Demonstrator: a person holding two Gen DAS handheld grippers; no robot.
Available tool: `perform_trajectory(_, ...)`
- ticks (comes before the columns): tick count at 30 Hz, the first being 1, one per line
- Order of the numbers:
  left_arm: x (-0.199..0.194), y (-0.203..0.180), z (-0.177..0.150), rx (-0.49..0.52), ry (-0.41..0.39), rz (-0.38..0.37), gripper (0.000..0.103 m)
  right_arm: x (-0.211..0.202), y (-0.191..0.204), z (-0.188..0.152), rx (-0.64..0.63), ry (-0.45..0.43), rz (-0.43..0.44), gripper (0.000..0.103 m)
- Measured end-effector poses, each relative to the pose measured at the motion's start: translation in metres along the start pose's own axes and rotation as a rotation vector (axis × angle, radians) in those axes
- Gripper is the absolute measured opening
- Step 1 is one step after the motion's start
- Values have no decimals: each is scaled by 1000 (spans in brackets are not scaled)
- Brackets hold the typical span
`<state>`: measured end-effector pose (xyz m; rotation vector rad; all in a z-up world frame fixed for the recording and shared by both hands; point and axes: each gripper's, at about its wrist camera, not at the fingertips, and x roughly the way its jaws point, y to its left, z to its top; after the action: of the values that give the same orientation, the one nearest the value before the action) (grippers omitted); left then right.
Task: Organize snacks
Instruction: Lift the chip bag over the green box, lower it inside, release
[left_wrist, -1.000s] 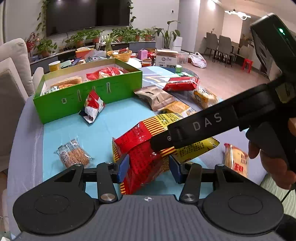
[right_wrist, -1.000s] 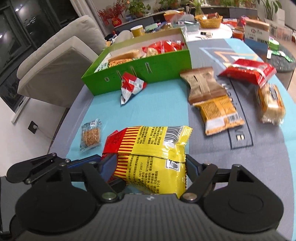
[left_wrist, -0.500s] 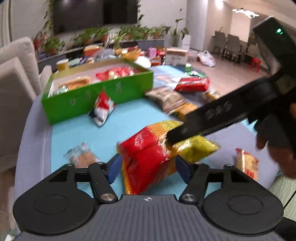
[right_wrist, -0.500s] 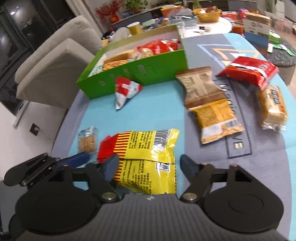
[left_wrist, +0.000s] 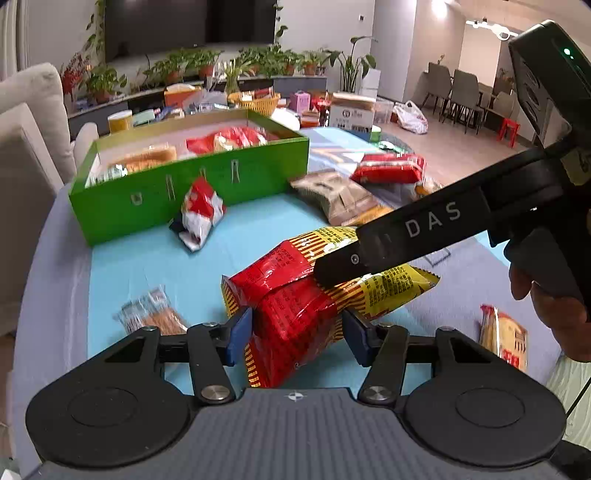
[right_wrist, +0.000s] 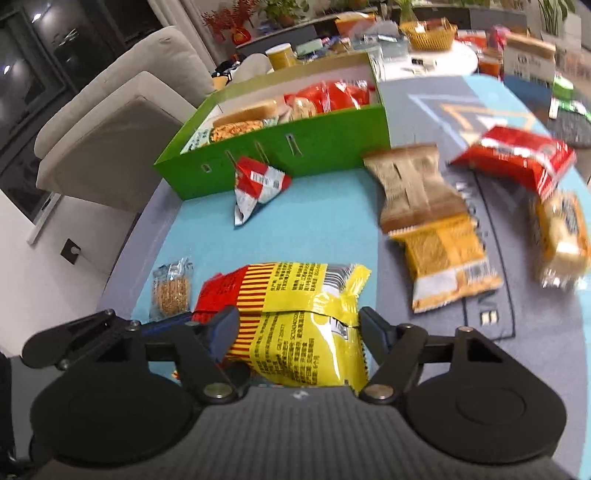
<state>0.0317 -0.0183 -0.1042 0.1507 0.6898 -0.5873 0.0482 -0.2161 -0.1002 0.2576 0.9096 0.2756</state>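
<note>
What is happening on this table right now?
A person is sorting snacks with two handheld grippers. Both the left gripper and the right gripper have their fingers around the same red and yellow snack bag, one at each end. The green box behind it already holds several packets. Loose ones still lie on the table, including a small red and white packet propped against the box front.

Black gripper (left_wrist: 297, 332), blue fingertips (left_wrist: 236, 334), white "DAS" marking.
</note>
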Motion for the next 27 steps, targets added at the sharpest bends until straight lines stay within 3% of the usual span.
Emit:
perform_trajectory(11, -22, 7, 44, 9, -135, 42, 50, -25, 10, 40, 19, -120, 42, 51)
perform_trajectory(19, -25, 9, 81, 47, -191, 92, 50, -31, 14, 75, 12, -191, 51, 51)
perform_trajectory(27, -14, 21, 117, 22, -214, 114, 50, -26, 16, 111, 20, -219, 48, 51)
